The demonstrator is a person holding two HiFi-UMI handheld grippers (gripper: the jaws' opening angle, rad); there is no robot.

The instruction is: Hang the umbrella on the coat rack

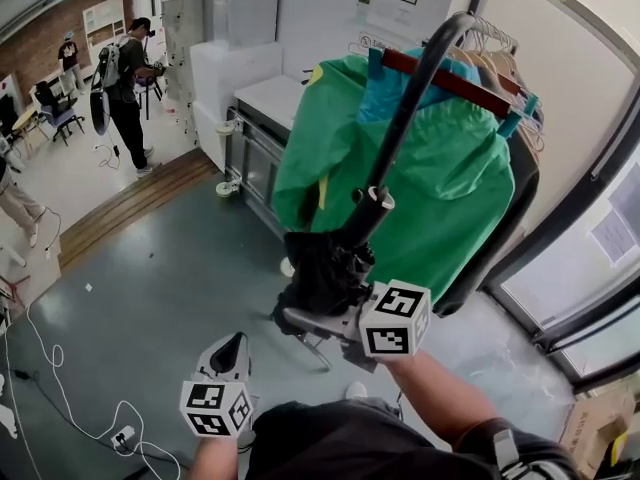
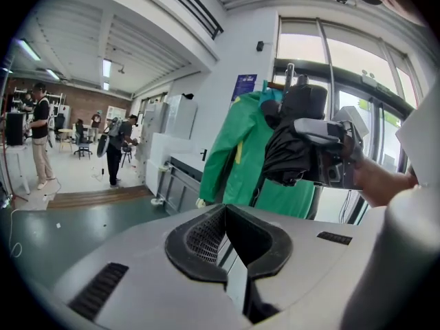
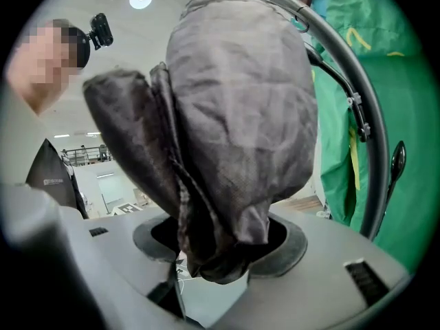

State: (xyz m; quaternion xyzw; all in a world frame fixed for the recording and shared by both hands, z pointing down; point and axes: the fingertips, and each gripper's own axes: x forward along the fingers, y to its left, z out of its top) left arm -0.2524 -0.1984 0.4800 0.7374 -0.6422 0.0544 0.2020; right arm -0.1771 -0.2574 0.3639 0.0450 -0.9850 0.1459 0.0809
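My right gripper [image 1: 308, 315] is shut on a folded black umbrella [image 1: 322, 268], with the crumpled fabric bunched between its jaws [image 3: 234, 115]. I hold the umbrella up beside the coat rack's dark arched tube [image 1: 415, 93], just below a pale knob [image 1: 377, 200] on that tube. A green jacket [image 1: 450, 183] hangs from the rack behind it. My left gripper [image 1: 229, 352] is lower and to the left, shut and holding nothing [image 2: 230, 249]. The left gripper view shows the umbrella [image 2: 292, 150] and the right gripper [image 2: 330, 143] in front of the jacket [image 2: 230, 157].
Several hangers [image 1: 492, 38] and a dark garment [image 1: 520, 183] fill the rack by the window [image 1: 590, 228]. A grey cabinet [image 1: 262, 148] stands left of the rack. People [image 1: 125, 88] stand far off at the left. White cables [image 1: 60, 358] trail over the green floor.
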